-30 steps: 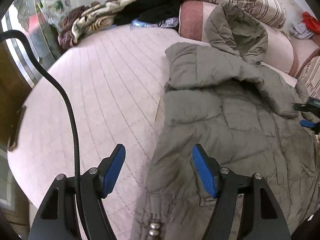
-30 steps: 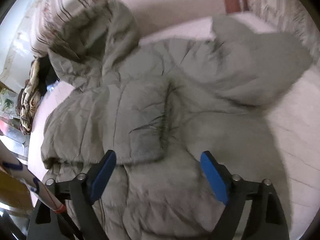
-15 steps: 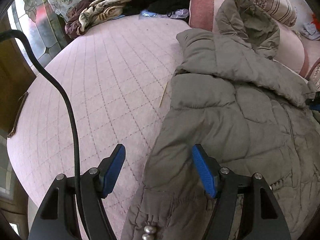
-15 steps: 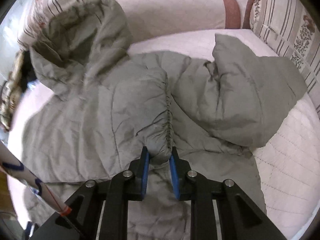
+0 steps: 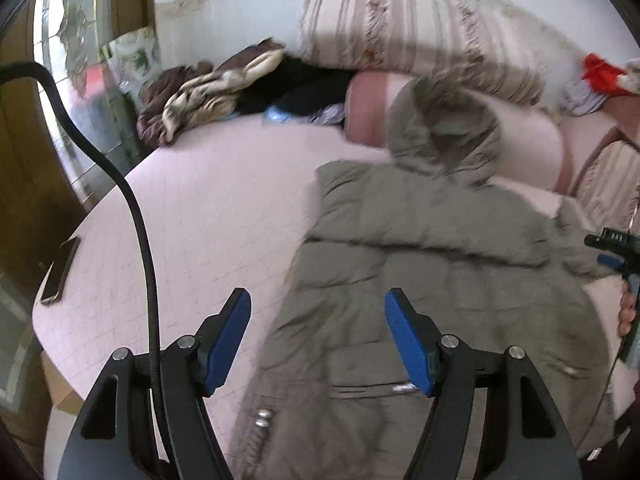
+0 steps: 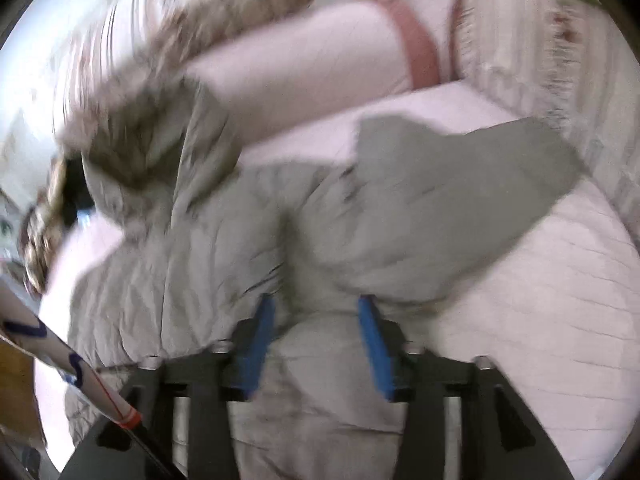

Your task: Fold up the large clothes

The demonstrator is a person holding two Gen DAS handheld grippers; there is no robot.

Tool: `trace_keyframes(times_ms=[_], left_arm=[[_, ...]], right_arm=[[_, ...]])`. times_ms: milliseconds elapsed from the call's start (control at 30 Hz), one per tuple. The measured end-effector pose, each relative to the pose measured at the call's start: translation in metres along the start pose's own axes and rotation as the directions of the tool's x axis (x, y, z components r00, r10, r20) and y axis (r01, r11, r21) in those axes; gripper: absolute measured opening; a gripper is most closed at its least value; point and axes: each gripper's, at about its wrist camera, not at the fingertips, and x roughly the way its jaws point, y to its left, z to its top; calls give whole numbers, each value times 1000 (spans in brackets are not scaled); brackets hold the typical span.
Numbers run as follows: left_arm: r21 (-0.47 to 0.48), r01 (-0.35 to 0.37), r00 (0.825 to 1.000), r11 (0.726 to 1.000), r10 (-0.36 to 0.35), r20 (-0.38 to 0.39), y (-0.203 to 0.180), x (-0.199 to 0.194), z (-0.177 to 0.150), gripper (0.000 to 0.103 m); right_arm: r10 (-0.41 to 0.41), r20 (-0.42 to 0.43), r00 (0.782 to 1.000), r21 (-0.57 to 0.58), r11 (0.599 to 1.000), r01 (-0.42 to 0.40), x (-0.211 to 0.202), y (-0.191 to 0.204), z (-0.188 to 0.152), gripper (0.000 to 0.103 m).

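Note:
A grey-green padded hooded jacket (image 5: 420, 264) lies spread on the pink quilted bed (image 5: 208, 216), hood (image 5: 444, 136) up toward the pillows. My left gripper (image 5: 318, 332) is open and empty above the jacket's lower left edge. In the right wrist view the jacket (image 6: 208, 256) fills the middle, one sleeve (image 6: 452, 192) folded over to the right. My right gripper (image 6: 316, 336) is partly open, its blue pads on either side of a fold of jacket without pinching it. The right gripper also shows at the right edge of the left wrist view (image 5: 612, 256). Both views are blurred.
Striped pillows (image 5: 420, 28) and a pink bolster (image 5: 372, 108) line the head of the bed. A heap of other clothes (image 5: 224, 88) lies at the far left corner. A dark flat object (image 5: 60, 268) lies at the bed's left edge. A black cable (image 5: 132, 216) crosses the left.
My right gripper, shut on the sleeve cuff half a second ago, has opened and let it go. My left gripper has lifted and tilted up, staying open.

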Motion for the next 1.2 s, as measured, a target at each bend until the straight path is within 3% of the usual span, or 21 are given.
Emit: trace_keyframes(times_ms=[100,133,200,267,400,500,767,800,867,900,967,1100,1200], left_arm=[[-7,15,1000,1000,-15,-27,-11,-9,3,75],[-11,20,999,1000,-21,-37,-15,-10,3,75],[-17,35,998,999,-36,-54,-21,-12,1,75],[-18,47,996,999,-48,-70,-28,-13,-1,75],[-4,32,996,999,-32,-84,-37,-13,-1,75],[-6,18,996,1000,-18,-87,-41,-10,1,75],[-9,11,995,1000,-12,-95,-49,6,7,75],[-8,13,995,1000,-13,-96,-49,7,7,75],[-2,12,995,1000,-12,-104,-50,11,5,75],[-2,12,994,1000,-12,-109,-50,13,5,75],[-17,22,993,1000,-23,-117,-45,14,3,75],[-71,44,992,997,-52,-118,-29,11,0,75],[-65,13,995,998,-19,-100,-18,1,-3,75]], right_arm=[[3,24,1000,93,996,-6,-16,-58,2,79],[-8,14,1000,132,991,6,-17,-78,3,76],[-36,-29,999,236,971,42,-12,-129,4,45],[-21,-71,997,349,936,45,-2,-174,3,43],[23,-35,999,540,842,-1,19,-246,4,43],[50,-12,999,600,799,-33,40,-271,15,43],[32,54,998,702,710,-61,85,-295,63,47],[22,51,998,709,704,-52,88,-297,67,36],[-14,11,1000,690,724,3,87,-297,74,14],[-18,-7,1000,670,742,18,86,-296,79,10],[-31,4,1000,634,773,21,74,-288,90,9],[-92,73,993,450,892,49,18,-234,122,8],[-57,146,988,335,942,5,-27,-182,137,8]])
